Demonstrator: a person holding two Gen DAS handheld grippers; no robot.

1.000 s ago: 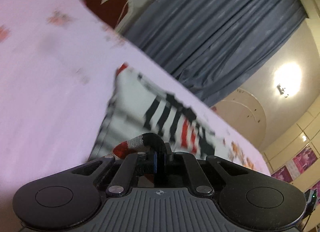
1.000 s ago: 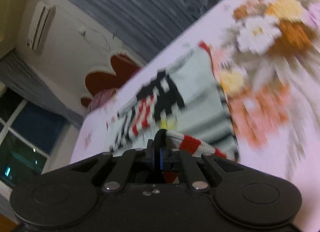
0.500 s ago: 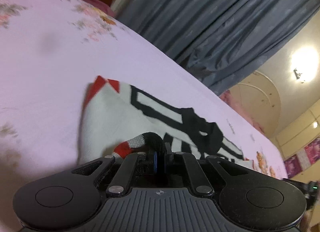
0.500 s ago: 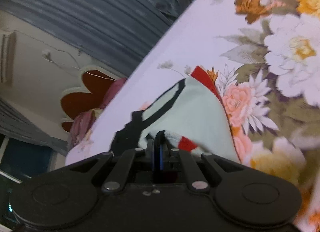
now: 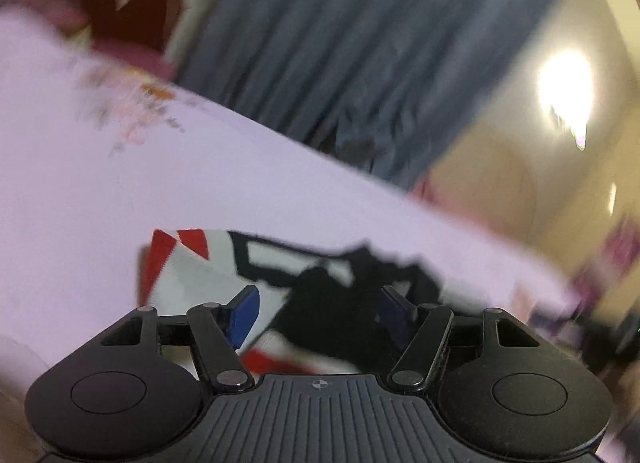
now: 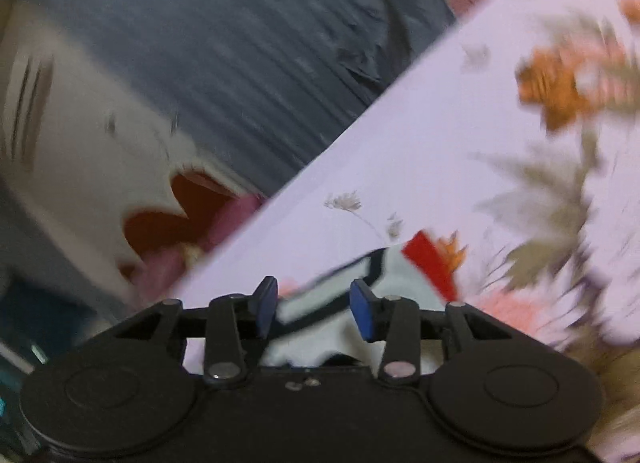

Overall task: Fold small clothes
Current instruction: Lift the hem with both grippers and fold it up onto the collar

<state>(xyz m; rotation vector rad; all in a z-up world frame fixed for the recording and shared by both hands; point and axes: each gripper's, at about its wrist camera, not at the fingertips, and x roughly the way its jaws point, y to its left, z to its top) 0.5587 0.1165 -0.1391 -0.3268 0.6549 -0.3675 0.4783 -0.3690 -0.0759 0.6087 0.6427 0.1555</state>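
Note:
A small white garment (image 5: 208,275) with black pattern and red trim lies folded on the pale floral bedsheet (image 5: 120,183). My left gripper (image 5: 320,311) hovers low over its near edge, jaws opening, blue pads apart; the cloth lies between and under them, and no pad presses on it. In the right wrist view the same garment (image 6: 400,275) shows its red corner. My right gripper (image 6: 314,307) is over its near edge, jaws opening, pads apart, cloth lying loose between them.
Grey-blue curtains (image 5: 360,43) hang behind the bed. A dark red scalloped headboard (image 5: 120,7) and pink pillows (image 6: 168,263) stand at one end. Large printed flowers (image 6: 560,83) cover the sheet. A bright wall lamp (image 5: 564,87) glares.
Both grippers carried the garment's red-trimmed hem across the bed while shut on it, folding it over. Now both sets of jaws stand apart and the hem lies released on the garment.

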